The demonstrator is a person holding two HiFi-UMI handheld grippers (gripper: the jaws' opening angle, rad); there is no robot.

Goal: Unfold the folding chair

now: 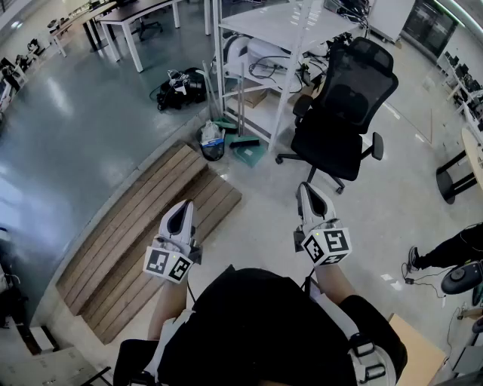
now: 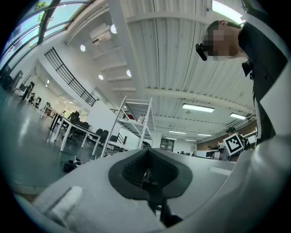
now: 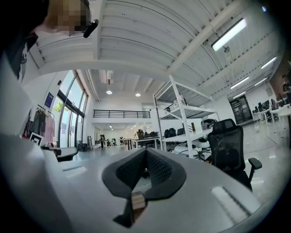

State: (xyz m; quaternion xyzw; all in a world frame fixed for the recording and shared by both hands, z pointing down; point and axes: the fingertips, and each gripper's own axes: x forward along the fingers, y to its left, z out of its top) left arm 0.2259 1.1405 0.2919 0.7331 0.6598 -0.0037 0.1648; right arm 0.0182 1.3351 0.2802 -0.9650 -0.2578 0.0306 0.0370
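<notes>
Below me: glossy grey floor [image 1: 75, 128] at frame left, wooden slat platform [image 1: 143, 219] lower left. White shelf rack [image 1: 260, 45] top centre, black office chair [image 1: 343, 113] beside it. White desks [image 1: 139, 19] upper left. Strip lights [image 3: 229, 34] overhead, tall windows [image 3: 72, 113] left.

Left gripper [image 1: 181, 217] and right gripper [image 1: 311, 200] held out side by side, jaws together, empty; slatted wooden platform [image 1: 124, 245] lies at left; black office chair [image 1: 343, 121] stands ahead, beside white rack [image 1: 283, 45].

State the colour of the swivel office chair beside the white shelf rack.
The office chair is black; the head view shows it best.
</notes>
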